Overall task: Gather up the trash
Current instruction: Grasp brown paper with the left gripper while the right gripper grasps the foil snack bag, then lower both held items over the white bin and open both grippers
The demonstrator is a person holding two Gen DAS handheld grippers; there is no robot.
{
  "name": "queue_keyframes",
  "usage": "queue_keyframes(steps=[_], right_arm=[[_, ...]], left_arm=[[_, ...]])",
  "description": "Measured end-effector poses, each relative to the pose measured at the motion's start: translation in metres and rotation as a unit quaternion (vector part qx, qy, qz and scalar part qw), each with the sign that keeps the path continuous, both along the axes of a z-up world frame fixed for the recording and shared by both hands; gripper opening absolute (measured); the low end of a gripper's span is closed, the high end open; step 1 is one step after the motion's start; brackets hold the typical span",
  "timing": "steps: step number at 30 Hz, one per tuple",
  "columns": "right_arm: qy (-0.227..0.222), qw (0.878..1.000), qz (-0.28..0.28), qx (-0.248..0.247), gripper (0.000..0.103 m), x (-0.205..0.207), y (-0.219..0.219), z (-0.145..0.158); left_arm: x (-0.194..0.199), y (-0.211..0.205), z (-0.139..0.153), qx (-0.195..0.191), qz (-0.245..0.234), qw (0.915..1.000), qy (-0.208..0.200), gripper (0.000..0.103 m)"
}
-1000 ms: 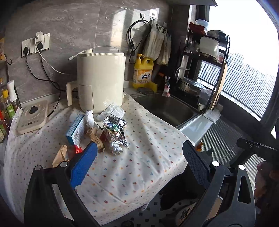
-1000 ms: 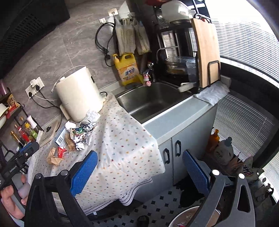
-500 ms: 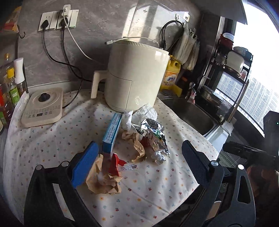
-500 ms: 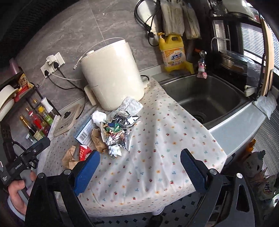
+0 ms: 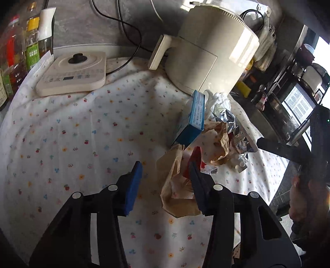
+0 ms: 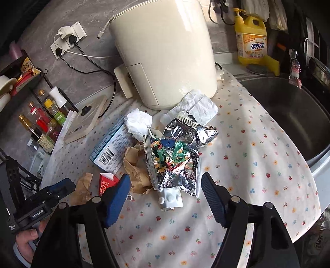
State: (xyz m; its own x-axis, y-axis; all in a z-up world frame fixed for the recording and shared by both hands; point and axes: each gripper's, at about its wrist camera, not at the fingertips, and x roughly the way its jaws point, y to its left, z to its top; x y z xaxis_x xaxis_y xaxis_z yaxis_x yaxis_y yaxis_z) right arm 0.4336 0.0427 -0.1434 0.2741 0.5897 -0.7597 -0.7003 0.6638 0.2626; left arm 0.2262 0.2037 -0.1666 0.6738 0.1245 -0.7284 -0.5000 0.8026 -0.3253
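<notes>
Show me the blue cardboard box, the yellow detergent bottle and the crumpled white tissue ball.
Blue cardboard box (image 6: 112, 149), right wrist view: barcode face.
Yellow detergent bottle (image 6: 252, 44), right wrist view: front label.
Crumpled white tissue ball (image 6: 138, 122), right wrist view: middle of the wad.

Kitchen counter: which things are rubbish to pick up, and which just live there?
Rubbish: brown paper bag, foil snack packets, crumpled tissue, blue box, red wrapper.
Stays: air fryer, yellow detergent bottle, oil bottles, kettle base.

Grey marble-look wall (image 6: 61, 18), floral-clothed counter (image 6: 257, 144), steel sink (image 6: 288, 115), bright window (image 5: 299, 103).
</notes>
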Motion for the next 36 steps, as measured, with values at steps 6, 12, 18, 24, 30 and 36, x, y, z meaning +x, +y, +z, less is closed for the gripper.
queue_keyframes(steps=[6,12,18,24,30,36], right_arm=[[0.012,1.0,0.012,-0.013,0.011,0.007,0.014,-0.007],[-0.006,1.0,0.017,0.005,0.006,0.002,0.005,0.012],[-0.017,0.999,0.007,0.031,0.006,-0.008,-0.033,0.033],[-0.012,0.999,-0.004,0.048,0.006,-0.024,-0.089,0.045],[-0.009,0.998,-0.025,0.059,0.006,-0.044,-0.152,0.049],[-0.003,0.996,-0.061,0.061,0.006,-0.06,-0.224,0.045]], left_arm=[[0.002,-0.004,-0.008,-0.008,-0.009,0.9998,0.013,0.006],[-0.012,-0.01,0.014,0.021,0.007,0.9997,-0.009,0.006],[-0.022,-0.024,0.038,0.049,0.02,0.9981,-0.029,0.006],[-0.026,-0.055,0.059,0.07,0.014,0.9966,-0.041,0.006],[-0.023,-0.106,0.069,0.074,-0.026,0.9958,-0.047,0.006],[-0.007,-0.168,0.063,0.065,-0.08,0.9938,-0.042,0.006]])
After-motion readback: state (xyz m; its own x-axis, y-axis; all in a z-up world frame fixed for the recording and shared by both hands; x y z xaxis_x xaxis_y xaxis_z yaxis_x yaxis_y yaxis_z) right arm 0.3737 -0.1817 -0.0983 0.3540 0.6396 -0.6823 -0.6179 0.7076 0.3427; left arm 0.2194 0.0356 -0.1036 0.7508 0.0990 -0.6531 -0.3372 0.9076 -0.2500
